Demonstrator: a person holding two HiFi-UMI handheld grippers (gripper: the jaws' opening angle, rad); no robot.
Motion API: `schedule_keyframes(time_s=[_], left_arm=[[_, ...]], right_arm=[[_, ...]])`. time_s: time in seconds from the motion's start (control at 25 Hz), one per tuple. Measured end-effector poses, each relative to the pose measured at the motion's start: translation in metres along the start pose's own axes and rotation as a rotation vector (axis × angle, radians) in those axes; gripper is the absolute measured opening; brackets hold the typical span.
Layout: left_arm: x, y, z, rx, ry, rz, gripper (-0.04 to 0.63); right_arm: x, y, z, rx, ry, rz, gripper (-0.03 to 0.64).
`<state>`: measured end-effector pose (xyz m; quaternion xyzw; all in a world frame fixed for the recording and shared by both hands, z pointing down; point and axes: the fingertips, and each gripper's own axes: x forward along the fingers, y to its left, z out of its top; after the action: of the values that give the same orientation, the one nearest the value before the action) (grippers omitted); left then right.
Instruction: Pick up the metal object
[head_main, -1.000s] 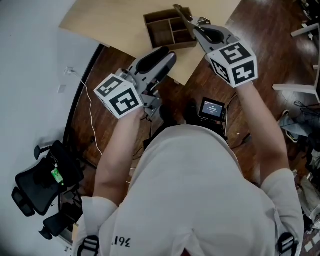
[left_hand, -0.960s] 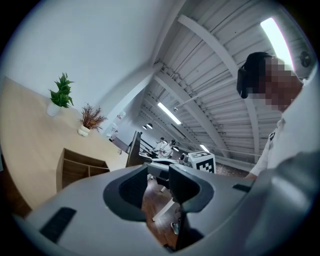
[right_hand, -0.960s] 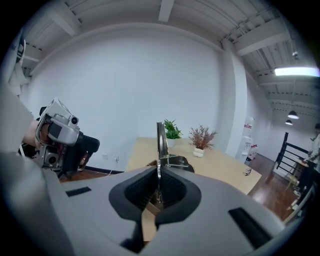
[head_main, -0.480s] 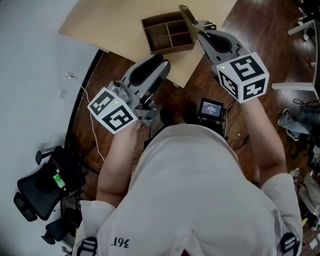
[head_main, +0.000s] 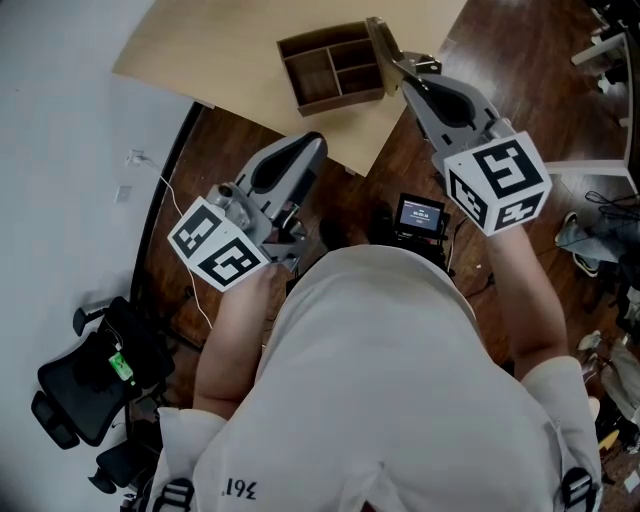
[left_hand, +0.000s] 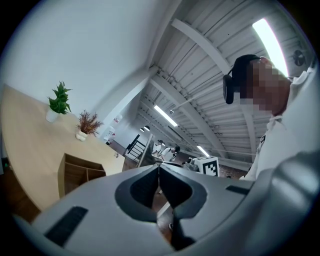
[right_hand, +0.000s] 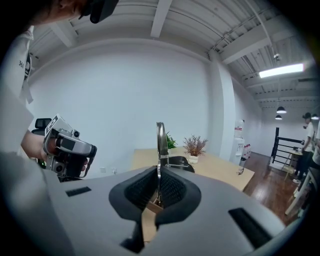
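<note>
White shirt cloth (head_main: 390, 380) fills the lower half of the head view, and both forearms reach up the frame from it. At left centre the left gripper (head_main: 316, 140) has just been closing its jaws. The left gripper view shows them pressed together with nothing between them.

Upper right of centre, the right gripper (head_main: 408, 68) pinches the metal object (head_main: 383, 36), a thin flat strip that juts past its tips toward the top edge. In the right gripper view the strip stands edge-on between the jaws.

Beyond the grippers, along the top of the head view, a pale wooden table (head_main: 230, 50) bears an open compartment box (head_main: 305, 78). The strip's end overlaps the box's right wall, but I cannot tell whether they touch.

Farthest down is the dark wood floor (head_main: 220, 140), with a small lit screen (head_main: 422, 215) at centre and a black chair (head_main: 85, 380) at lower left.
</note>
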<state>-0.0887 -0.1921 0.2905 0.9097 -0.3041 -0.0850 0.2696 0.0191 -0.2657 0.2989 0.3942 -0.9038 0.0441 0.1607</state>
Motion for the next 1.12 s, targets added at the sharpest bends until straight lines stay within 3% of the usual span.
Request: schedule_keyframes(time_s=[1.12], left_arm=[[-0.029, -0.019, -0.024, -0.035, 0.039, 0.027, 0.006]], right_arm=[[-0.061, 0.016, -0.037, 0.143, 0.039, -0.050, 0.003]])
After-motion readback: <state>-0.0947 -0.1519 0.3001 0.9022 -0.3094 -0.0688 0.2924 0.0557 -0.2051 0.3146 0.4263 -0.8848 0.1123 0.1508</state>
